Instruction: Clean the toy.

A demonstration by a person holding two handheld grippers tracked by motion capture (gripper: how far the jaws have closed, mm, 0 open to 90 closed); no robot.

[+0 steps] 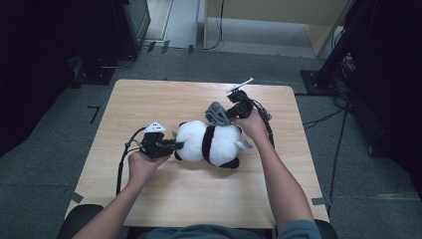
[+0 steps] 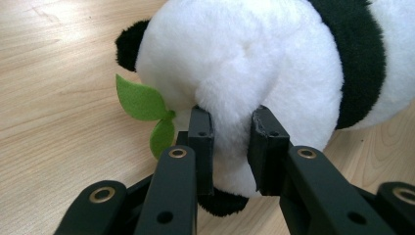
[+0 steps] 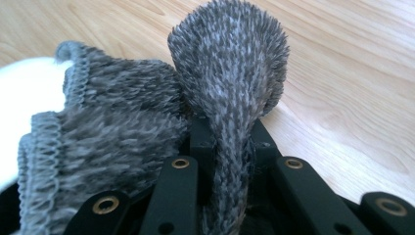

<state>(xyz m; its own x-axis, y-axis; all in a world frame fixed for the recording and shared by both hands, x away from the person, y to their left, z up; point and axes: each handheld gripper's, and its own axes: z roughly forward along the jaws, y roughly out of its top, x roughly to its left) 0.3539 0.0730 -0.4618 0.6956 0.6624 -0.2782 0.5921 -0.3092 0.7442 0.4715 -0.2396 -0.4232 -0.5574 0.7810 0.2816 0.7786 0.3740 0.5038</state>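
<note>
A black-and-white plush panda (image 1: 211, 143) lies on the wooden table (image 1: 149, 99) near its middle. My left gripper (image 1: 174, 146) holds it from the left; in the left gripper view its jaws pinch a fold of the panda's (image 2: 244, 63) white fur, beside a green felt leaf (image 2: 142, 100). My left gripper (image 2: 231, 147) is shut on that fur. A grey knitted cloth (image 1: 217, 113) sits just behind the panda. My right gripper (image 1: 233, 113) is shut on a fold of this grey cloth (image 3: 230, 88), which stands up between the jaws (image 3: 230, 139).
The table's far edge (image 1: 199, 82) borders grey carpet (image 1: 224, 62). Black stands and cables (image 1: 343, 74) sit at the right of the table, dark equipment (image 1: 99, 45) at the far left. Bare tabletop lies in front of the panda and at the left.
</note>
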